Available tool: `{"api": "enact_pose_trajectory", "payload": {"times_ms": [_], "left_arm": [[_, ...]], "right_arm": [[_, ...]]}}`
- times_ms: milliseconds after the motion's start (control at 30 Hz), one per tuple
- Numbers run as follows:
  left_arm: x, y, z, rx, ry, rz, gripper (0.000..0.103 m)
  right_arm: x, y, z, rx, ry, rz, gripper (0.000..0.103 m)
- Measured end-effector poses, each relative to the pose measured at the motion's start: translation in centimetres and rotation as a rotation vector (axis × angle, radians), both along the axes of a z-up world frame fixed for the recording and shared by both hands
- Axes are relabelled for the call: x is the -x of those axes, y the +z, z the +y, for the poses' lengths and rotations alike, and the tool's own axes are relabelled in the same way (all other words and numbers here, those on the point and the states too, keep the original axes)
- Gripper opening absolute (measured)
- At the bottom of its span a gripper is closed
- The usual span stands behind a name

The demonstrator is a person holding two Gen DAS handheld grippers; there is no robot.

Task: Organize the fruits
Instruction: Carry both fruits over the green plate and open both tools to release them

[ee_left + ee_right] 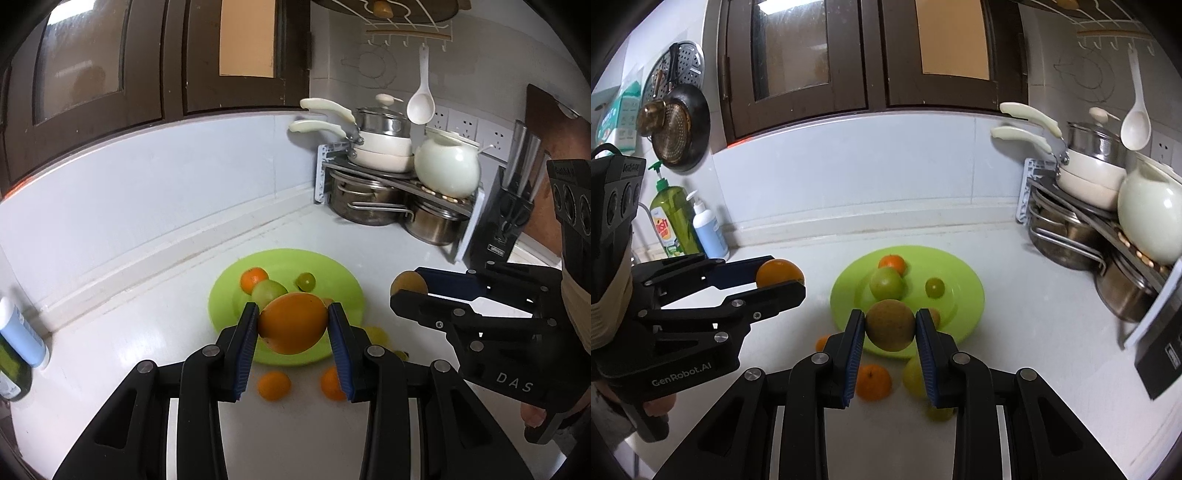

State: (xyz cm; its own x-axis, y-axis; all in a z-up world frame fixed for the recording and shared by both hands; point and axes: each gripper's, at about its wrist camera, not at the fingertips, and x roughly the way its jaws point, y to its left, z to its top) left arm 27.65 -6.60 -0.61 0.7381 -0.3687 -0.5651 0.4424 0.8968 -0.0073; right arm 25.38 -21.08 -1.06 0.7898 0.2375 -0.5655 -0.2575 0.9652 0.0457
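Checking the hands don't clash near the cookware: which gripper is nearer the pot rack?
Right. The right gripper, holding a brownish fruit, is on the pot rack side; the left gripper, holding an orange, is on the far side.

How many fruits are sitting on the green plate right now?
3 clearly: small orange at the back, green fruit before it, small green fruit to its right. More may hide behind the held brown fruit.

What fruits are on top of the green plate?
On the green plate lie a small orange, a green apple and a small green fruit. The held brown fruit covers part of the plate.
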Motion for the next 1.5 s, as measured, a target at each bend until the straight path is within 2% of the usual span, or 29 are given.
{"api": "enact_pose_trajectory", "payload": {"times_ms": [600,1033,1500], "left_arm": [[-8.7,-0.2,-0.8,-0.002,0.023,0.058,0.038],[-15.3,-3.8,-3.0,-0.013,-0.012,0.145,0.038],[-19.5,-6.7,-5.0,-0.032,-0.048,0.211,0.038]], "right_arm": [[-8.8,0.1,-0.7,0.020,0.031,0.023,0.029],[-15.5,-3.0,-1.9,0.043,0.024,0.099,0.029],[-19.3,-6.2,-3.2,0.046,0.019,0.177,0.029]]}}
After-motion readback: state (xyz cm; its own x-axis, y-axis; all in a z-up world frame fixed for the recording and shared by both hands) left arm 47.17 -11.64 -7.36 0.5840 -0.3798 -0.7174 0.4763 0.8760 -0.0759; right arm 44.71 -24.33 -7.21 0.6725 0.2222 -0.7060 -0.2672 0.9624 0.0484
